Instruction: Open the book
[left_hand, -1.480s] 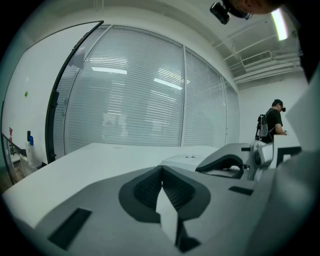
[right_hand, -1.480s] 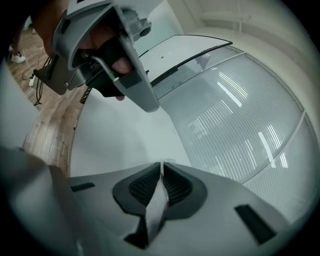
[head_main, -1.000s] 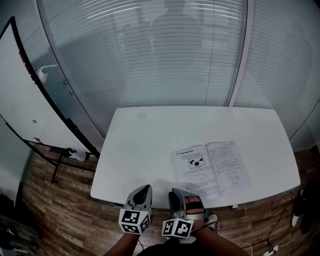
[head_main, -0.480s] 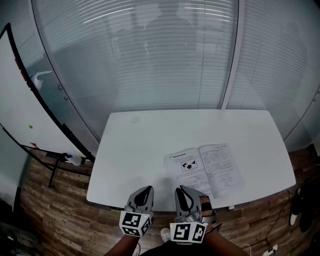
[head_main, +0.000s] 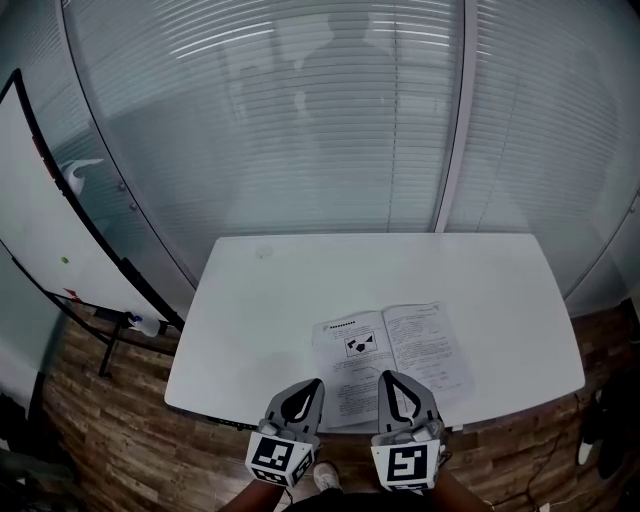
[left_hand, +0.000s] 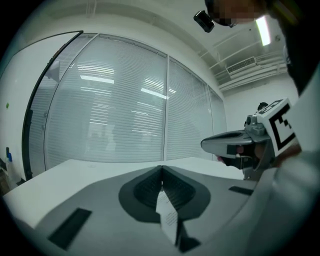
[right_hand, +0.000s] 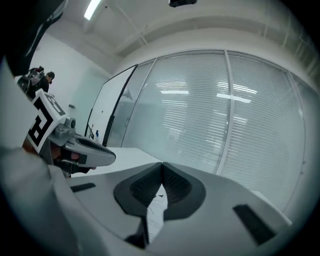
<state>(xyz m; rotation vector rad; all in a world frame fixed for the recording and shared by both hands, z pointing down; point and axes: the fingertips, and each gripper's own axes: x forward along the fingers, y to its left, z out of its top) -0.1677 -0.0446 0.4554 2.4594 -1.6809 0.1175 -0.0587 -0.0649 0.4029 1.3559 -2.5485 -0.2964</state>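
The book (head_main: 392, 352) lies open and flat on the white table (head_main: 270, 300), near its front edge, with printed pages and a diagram facing up. My left gripper (head_main: 313, 385) hovers over the front edge just left of the book, jaws shut and nothing in them. My right gripper (head_main: 391, 379) hovers over the book's near edge; its jaws have just been closing and are now shut on nothing. In the left gripper view the left gripper (left_hand: 161, 169) points level and the right gripper (left_hand: 209, 144) hangs beside it. In the right gripper view a sliver of page (right_hand: 156, 212) shows behind the right gripper (right_hand: 162, 165).
A glass wall with blinds (head_main: 300, 120) stands behind the table. A whiteboard on a stand (head_main: 40, 200) leans at the left, with a small bottle (head_main: 143, 322) at its foot. Wooden floor (head_main: 110, 420) surrounds the table.
Both grippers have risen and moved forward over the table's front edge. The right gripper has rolled upright and its jaws have closed. The book lies as it did.
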